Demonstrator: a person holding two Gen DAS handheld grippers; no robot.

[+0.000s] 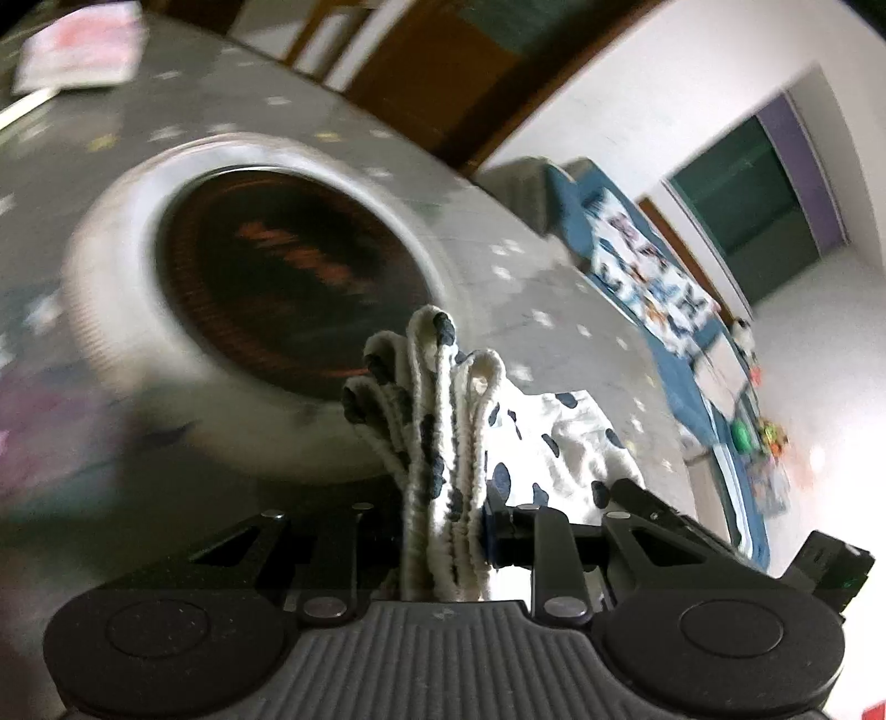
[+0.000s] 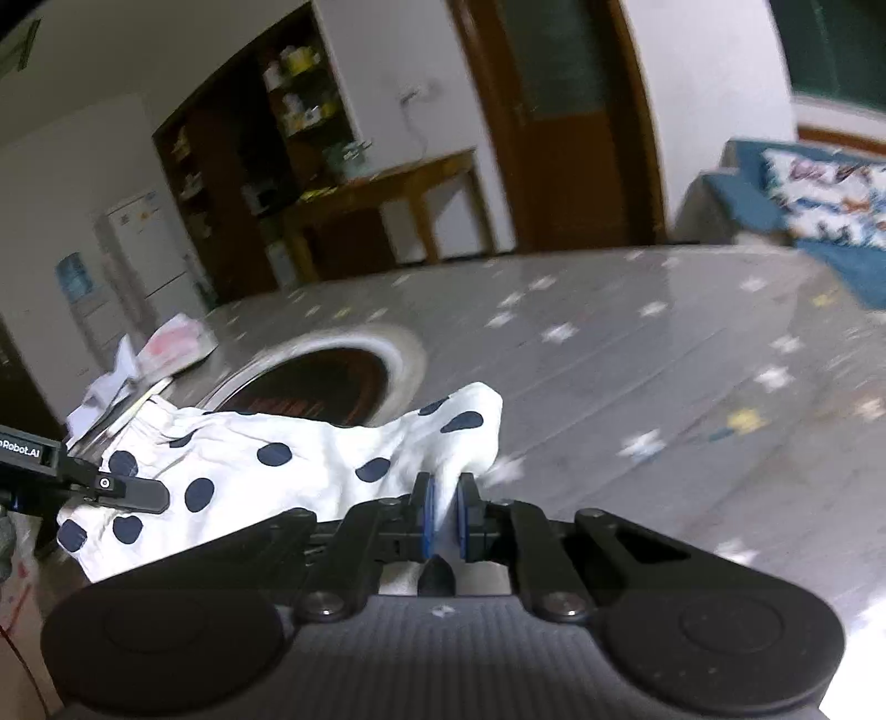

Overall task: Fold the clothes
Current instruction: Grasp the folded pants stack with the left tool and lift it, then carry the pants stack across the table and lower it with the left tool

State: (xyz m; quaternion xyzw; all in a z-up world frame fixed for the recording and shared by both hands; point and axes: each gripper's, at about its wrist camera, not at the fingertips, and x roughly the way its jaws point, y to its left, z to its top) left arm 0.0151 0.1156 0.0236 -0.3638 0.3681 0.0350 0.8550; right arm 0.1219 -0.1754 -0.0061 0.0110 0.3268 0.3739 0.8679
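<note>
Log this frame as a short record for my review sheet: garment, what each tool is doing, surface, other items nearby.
garment: white cloth with dark dots, bunched, held up between both tools
left tool: shut on gathered ribbed edge of the cloth
right tool: shut on another part of the cloth
surface: grey patterned table
nearby: round white-rimmed heater set in the table; pink-and-white folded item at the far edge
image quality: motion blur in both views

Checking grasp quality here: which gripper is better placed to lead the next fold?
Probably the right gripper: it pinches one thin edge of the polka-dot garment, while the left gripper clamps a thick bunched waistband.
</note>
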